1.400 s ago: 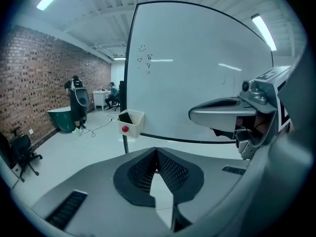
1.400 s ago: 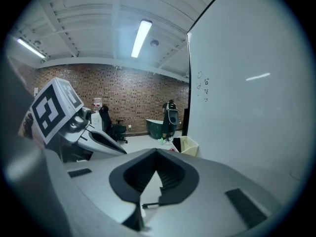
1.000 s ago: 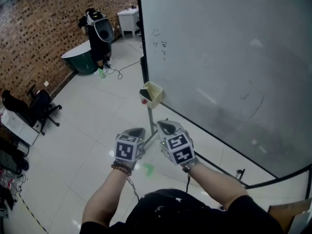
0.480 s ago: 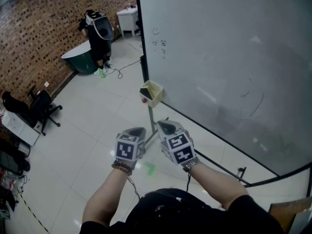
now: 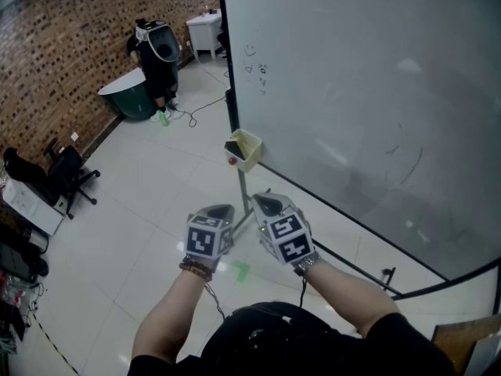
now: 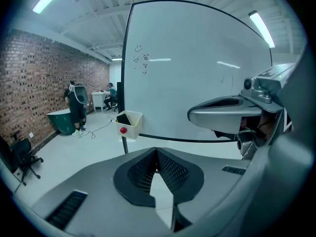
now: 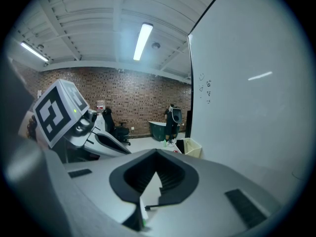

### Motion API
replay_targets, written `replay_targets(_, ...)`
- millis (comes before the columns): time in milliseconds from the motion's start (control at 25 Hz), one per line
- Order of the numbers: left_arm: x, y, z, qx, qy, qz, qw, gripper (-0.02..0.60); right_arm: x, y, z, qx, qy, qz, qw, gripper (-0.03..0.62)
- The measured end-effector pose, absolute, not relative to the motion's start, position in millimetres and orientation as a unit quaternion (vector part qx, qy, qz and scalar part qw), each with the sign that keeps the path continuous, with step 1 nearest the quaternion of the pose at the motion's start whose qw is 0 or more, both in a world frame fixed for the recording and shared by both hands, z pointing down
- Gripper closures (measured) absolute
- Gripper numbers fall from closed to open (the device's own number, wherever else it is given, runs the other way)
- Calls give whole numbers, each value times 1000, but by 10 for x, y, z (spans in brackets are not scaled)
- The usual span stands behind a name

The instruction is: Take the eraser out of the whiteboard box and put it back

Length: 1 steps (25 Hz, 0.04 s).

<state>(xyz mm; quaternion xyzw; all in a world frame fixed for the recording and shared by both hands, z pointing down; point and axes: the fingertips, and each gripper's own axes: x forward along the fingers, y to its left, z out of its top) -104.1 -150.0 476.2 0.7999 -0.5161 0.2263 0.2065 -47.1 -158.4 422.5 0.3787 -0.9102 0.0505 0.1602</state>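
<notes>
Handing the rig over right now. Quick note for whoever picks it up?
Left tool: shut, empty.
Right tool: shut, empty.
Both are held side by side, short of the whiteboard.
Eraser: sits in the box at the board's lower corner.
Done: nothing to see; neither tool touches the box.
Left: reach in, lift the eraser out, put it back.

The whiteboard [image 5: 352,92] is pale grey-white inside a thin black frame, with a few small dark scribbles. The whiteboard box [image 5: 250,150] is cream with a red dot on its front — the eraser [image 5: 234,148] in it is black. The brick wall [image 5: 70,53] is red-brown; the floor [image 5: 133,202] is glossy white tile. The left gripper [image 5: 220,211] and right gripper [image 5: 265,203] are grey — their cubes carry black-and-white square markers.
</notes>
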Motion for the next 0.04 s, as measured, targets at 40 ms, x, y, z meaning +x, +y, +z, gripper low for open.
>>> replay_targets(40,-1045,-1490,4762,800,-516,226,207,581,-475,-1575,4223,379,-910,50,160,570)
